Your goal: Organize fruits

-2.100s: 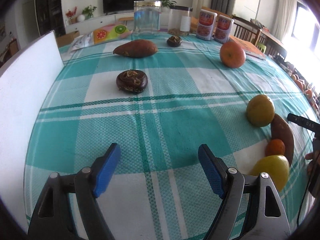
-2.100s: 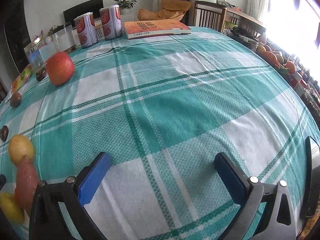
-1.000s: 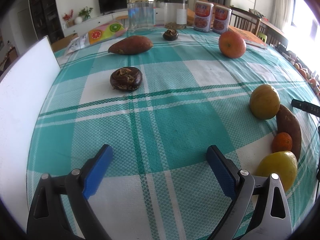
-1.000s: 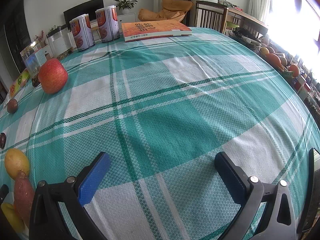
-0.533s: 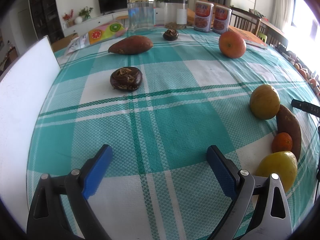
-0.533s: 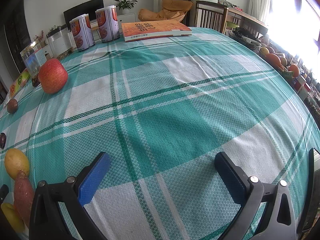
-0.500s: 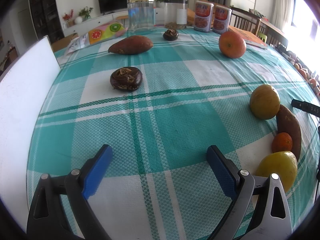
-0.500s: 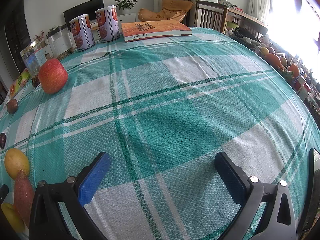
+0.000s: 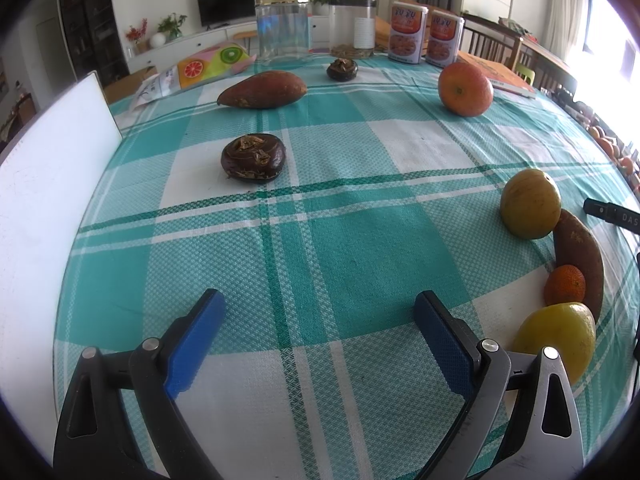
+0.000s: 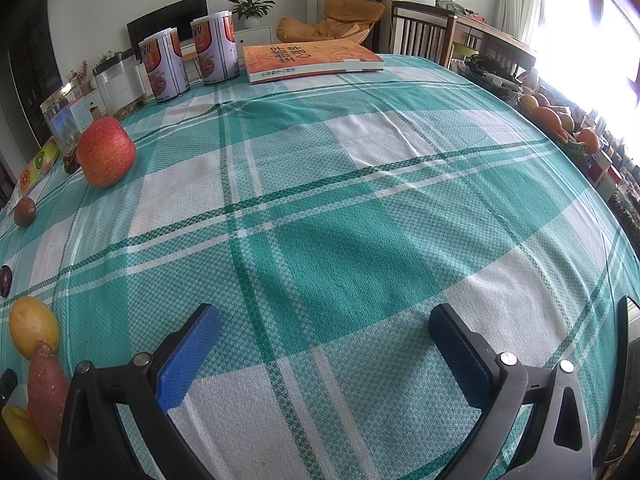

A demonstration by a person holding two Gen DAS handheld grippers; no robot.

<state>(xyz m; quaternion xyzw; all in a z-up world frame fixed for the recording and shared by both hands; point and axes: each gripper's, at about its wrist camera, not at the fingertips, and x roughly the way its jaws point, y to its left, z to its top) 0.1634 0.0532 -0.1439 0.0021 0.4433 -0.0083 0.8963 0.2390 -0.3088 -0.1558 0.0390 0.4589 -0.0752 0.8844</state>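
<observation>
My left gripper [image 9: 316, 320] is open over the checked tablecloth [image 9: 360, 240], nothing between its blue pads. At the right edge a yellow-green round fruit [image 9: 530, 203], a sweet potato [image 9: 580, 256], a small tangerine [image 9: 565, 285] and a yellow lemon [image 9: 558, 340] lie together. Farther off sit a dark chestnut-like fruit [image 9: 253, 157], another sweet potato [image 9: 262, 90], a smaller dark fruit [image 9: 342, 69] and a red-orange apple [image 9: 465, 89]. My right gripper [image 10: 324, 332] is open over bare cloth; the apple [image 10: 106, 152] and the cluster's yellow-green fruit [image 10: 33, 332] lie to its left.
A white board [image 9: 44, 184] stands along the left table edge. Two clear jars [image 9: 284, 24], two cans [image 9: 426, 32], an orange book [image 10: 308, 60] and a fruit-printed bag [image 9: 200, 68] line the far side. Wooden chairs [image 10: 424, 42] stand beyond.
Over the last second nothing has visibly moved. Before that, both views shifted slightly and the left gripper's jaws opened wider.
</observation>
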